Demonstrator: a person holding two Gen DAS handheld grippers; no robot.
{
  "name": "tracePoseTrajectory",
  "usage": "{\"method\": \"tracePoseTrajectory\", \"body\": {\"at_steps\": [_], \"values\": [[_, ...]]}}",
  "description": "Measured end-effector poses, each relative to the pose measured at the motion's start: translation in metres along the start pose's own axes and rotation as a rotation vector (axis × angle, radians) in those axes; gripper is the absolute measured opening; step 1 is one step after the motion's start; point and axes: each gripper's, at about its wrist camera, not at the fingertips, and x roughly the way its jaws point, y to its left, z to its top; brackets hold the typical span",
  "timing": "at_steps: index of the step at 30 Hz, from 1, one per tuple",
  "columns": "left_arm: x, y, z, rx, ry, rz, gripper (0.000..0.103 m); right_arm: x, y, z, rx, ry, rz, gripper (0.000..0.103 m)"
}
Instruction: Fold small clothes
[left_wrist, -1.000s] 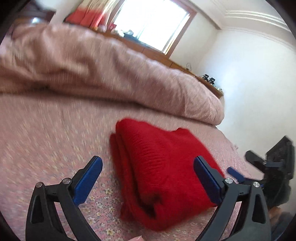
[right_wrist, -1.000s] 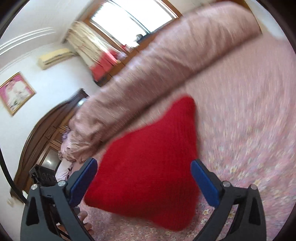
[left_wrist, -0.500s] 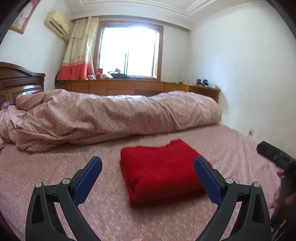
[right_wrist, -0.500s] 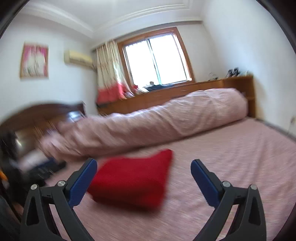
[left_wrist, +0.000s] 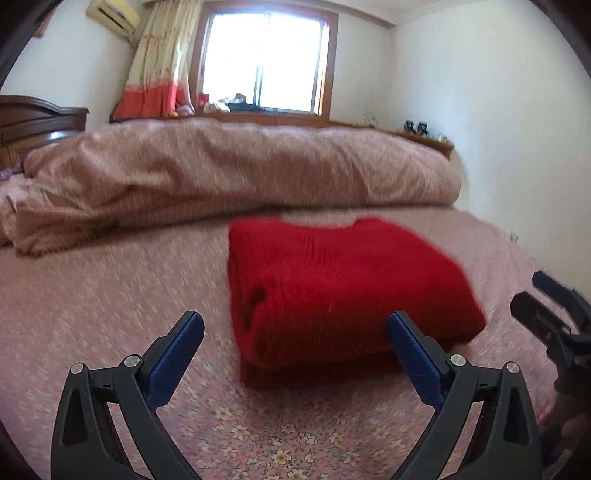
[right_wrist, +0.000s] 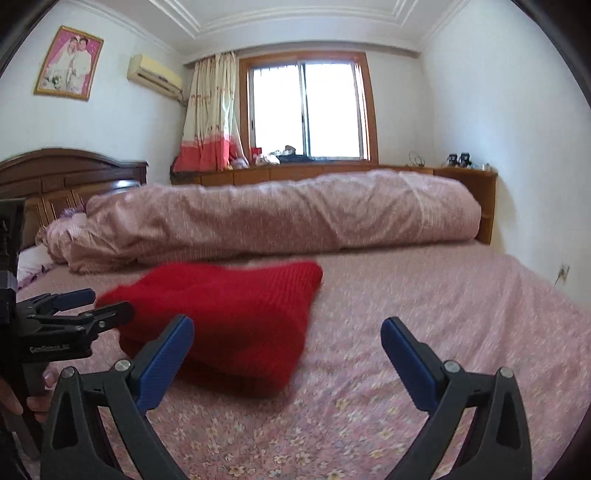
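Note:
A red knit garment (left_wrist: 343, 284) lies folded into a thick rectangle on the pink floral bedsheet (left_wrist: 110, 295). My left gripper (left_wrist: 295, 332) is open and empty, just in front of the garment's near edge, not touching it. In the right wrist view the garment (right_wrist: 229, 317) lies ahead to the left. My right gripper (right_wrist: 286, 343) is open and empty, to the right of the garment's near corner. The left gripper also shows in the right wrist view (right_wrist: 70, 317) at the left edge, and the right gripper shows in the left wrist view (left_wrist: 554, 314) at the right edge.
A rolled pink duvet (right_wrist: 277, 218) lies across the back of the bed behind the garment. A dark wooden headboard (right_wrist: 55, 173) stands at the left. A wooden ledge (right_wrist: 461, 173) under the window runs along the far wall.
Both grippers have pulled back and levelled out, away from the folded garment. In the latest step the left gripper has come closer to it again. The garment lies as before.

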Motion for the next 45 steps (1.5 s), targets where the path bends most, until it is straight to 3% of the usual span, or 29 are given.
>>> {"method": "tracePoseTrajectory", "body": {"at_steps": [2, 5, 14, 45], "values": [[0.012, -0.002, 0.000, 0.007, 0.070, 0.003, 0.097, 0.003, 0.003, 0.000, -0.013, 0.020, -0.016, 0.103], [0.013, -0.011, -0.002, 0.044, 0.081, -0.009, 0.097, 0.000, 0.002, -0.002, -0.008, 0.005, -0.021, 0.103], [0.006, -0.024, -0.004, 0.087, 0.056, 0.009, 0.098, 0.011, -0.013, -0.006, 0.071, 0.064, 0.023, 0.103], [0.002, -0.023, -0.006, 0.069, 0.057, -0.008, 0.099, 0.013, -0.001, -0.009, 0.032, 0.089, 0.001, 0.103]]}}
